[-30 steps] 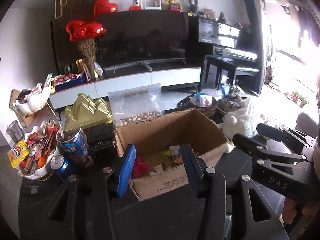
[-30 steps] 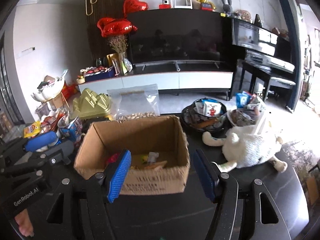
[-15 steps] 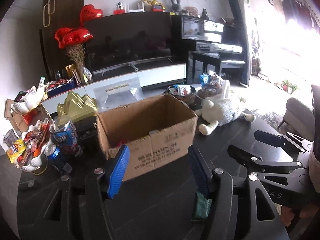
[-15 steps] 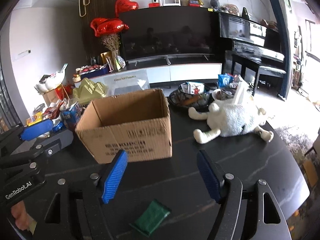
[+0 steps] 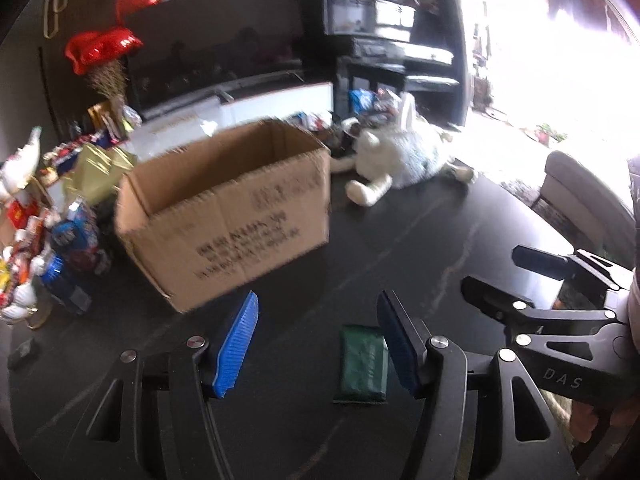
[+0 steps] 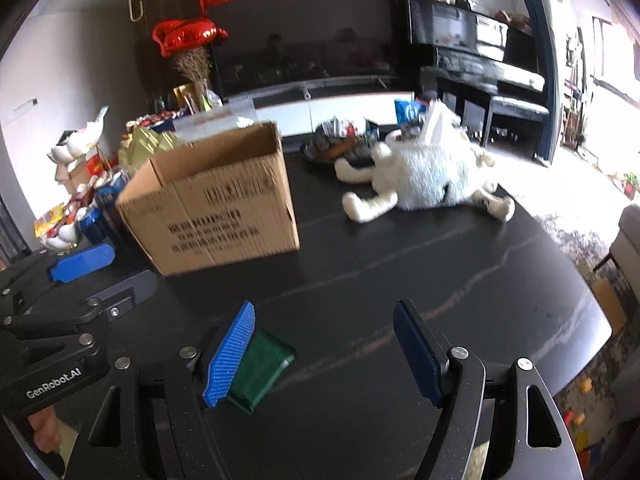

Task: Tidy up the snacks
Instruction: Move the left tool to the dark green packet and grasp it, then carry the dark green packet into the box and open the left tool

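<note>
We hold our left gripper (image 5: 316, 340) spread wide and empty. The cardboard box (image 5: 228, 208) stands ahead on the dark table (image 5: 440, 240); a green snack packet (image 5: 363, 364) lies flat by its right finger. Our right gripper (image 6: 324, 352) gapes wide too, holding nothing.

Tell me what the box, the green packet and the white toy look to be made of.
Cardboard box: brown corrugated card, matte, with fluting along the top edge and black print on the side. Green packet: probably plastic or foil film, dark green with a slight sheen, flat on the table; the blur leaves it open. White toy: plush fabric with a fuzzy pile and soft limbs.
</note>
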`<state>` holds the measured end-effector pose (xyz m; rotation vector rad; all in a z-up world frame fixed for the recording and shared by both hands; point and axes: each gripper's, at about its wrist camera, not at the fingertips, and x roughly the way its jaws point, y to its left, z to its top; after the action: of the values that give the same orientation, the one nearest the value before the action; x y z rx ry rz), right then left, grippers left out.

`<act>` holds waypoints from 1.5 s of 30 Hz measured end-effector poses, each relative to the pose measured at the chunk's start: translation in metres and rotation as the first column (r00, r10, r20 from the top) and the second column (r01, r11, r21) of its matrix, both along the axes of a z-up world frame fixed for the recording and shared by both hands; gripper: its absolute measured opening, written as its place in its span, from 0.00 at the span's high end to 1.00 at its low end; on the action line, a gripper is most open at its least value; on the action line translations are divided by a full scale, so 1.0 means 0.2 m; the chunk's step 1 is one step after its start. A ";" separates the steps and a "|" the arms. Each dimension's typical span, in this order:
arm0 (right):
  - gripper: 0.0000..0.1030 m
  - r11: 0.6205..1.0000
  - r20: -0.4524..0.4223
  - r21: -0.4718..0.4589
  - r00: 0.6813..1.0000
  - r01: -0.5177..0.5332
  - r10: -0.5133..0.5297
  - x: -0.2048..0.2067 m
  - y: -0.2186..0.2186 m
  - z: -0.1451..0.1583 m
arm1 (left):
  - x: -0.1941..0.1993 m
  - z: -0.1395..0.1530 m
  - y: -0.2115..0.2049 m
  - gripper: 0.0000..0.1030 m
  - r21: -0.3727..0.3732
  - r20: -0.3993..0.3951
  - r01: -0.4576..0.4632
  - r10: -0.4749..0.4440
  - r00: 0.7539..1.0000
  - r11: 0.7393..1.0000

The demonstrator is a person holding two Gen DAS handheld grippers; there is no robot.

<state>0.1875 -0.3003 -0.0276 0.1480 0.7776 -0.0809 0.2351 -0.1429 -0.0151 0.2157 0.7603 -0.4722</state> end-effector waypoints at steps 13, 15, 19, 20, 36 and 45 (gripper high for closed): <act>0.29 0.998 -0.118 0.033 0.992 0.046 -0.041 -0.10 -0.12 -0.26 | -0.02 -0.28 -0.15 0.41 0.034 -0.118 0.105 -0.100 0.988 0.994; 0.29 0.998 -0.133 0.038 0.990 0.051 -0.045 -0.10 -0.13 -0.29 | -0.02 -0.32 -0.17 0.41 0.031 -0.144 0.113 -0.108 0.984 0.993; 0.29 0.997 -0.165 0.045 0.985 0.058 -0.050 -0.11 -0.14 -0.35 | 0.00 -0.40 -0.18 0.41 0.035 -0.191 0.126 -0.117 0.975 0.991; 0.29 0.997 -0.174 0.048 0.984 0.058 -0.049 -0.11 -0.14 -0.37 | 0.00 -0.42 -0.19 0.41 0.039 -0.199 0.131 -0.120 0.973 0.991; 0.29 0.995 -0.259 0.062 0.964 0.079 -0.060 -0.05 -0.14 -0.52 | 0.06 -0.60 -0.20 0.42 0.057 -0.258 0.159 -0.139 0.956 0.986; 0.29 0.994 -0.271 0.067 0.960 0.088 -0.067 -0.03 -0.14 -0.54 | 0.07 -0.63 -0.20 0.57 0.059 -0.277 0.151 -0.129 0.952 0.987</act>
<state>0.1811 -0.3275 -0.1346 0.2456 1.0473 -0.1475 0.2489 -0.1833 -0.1414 0.2839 1.0390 -0.6152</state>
